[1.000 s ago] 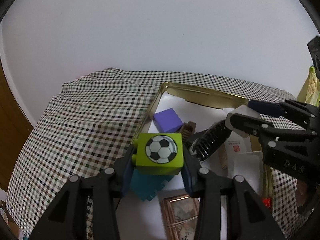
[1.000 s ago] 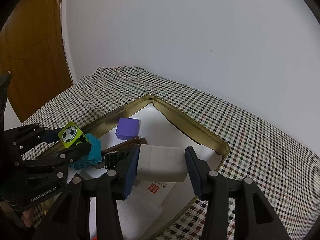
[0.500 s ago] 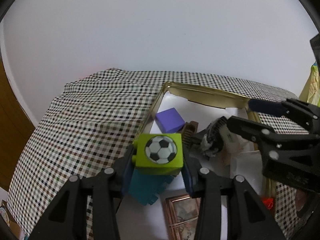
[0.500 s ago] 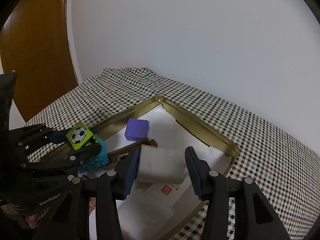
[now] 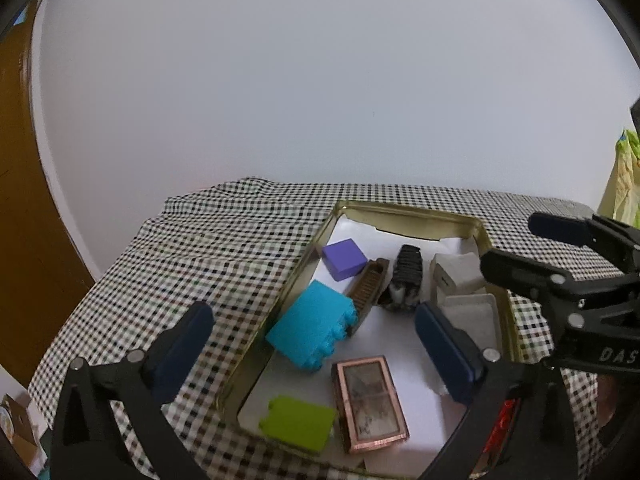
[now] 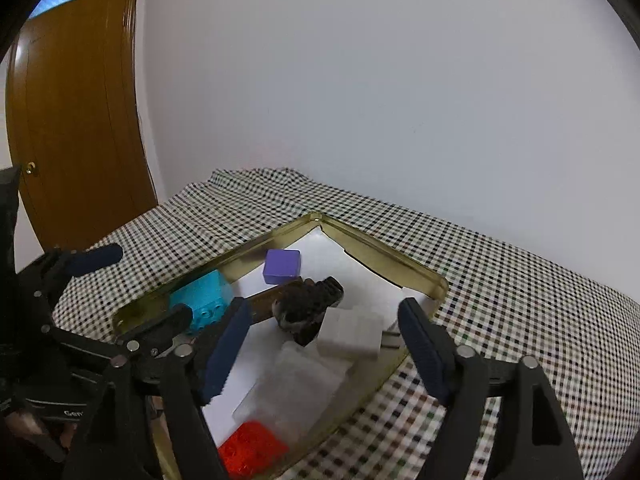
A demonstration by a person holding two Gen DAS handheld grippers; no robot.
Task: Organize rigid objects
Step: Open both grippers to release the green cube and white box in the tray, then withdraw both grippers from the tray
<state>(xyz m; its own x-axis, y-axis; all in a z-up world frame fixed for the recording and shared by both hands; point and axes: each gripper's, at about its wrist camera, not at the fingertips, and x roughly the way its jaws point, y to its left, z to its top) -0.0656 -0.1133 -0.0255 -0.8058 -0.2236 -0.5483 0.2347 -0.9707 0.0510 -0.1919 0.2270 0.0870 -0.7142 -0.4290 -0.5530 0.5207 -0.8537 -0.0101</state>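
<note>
Left wrist view: gold tin holds the sorted pieces, both grippers empty

Left wrist view looks down on a shallow gold tin (image 5: pixel 412 216) lined with white paper, sitting on a table covered by a black-and-white checked cloth (image 5: pixel 208 256). Inside it, along the left wall, lie a purple block (image 5: pixel 345 259), a cyan toy brick (image 5: pixel 314 325) and, nearest the camera, a lime-green block (image 5: pixel 298 424). Just right of the green one is a copper-framed flat case (image 5: pixel 370 404). A brown ridged bar (image 5: pixel 366 288) lies between the cyan brick and a black ridged piece (image 5: pixel 406 276). Toward the right wall sit a white block (image 5: pixel 456 272) and a shallow white tray (image 5: pixel 474 314).

The left hand-held gripper (image 5: pixel 314 344) is spread wide above the tin with nothing between its fingers. The right hand-held gripper (image 6: pixel 322 348) is likewise wide and empty, hovering over the white block; the right wrist view also shows a red studded brick (image 6: pixel 252 454) at the tin's near end beside a clear plastic piece (image 6: pixel 296 388).
</note>
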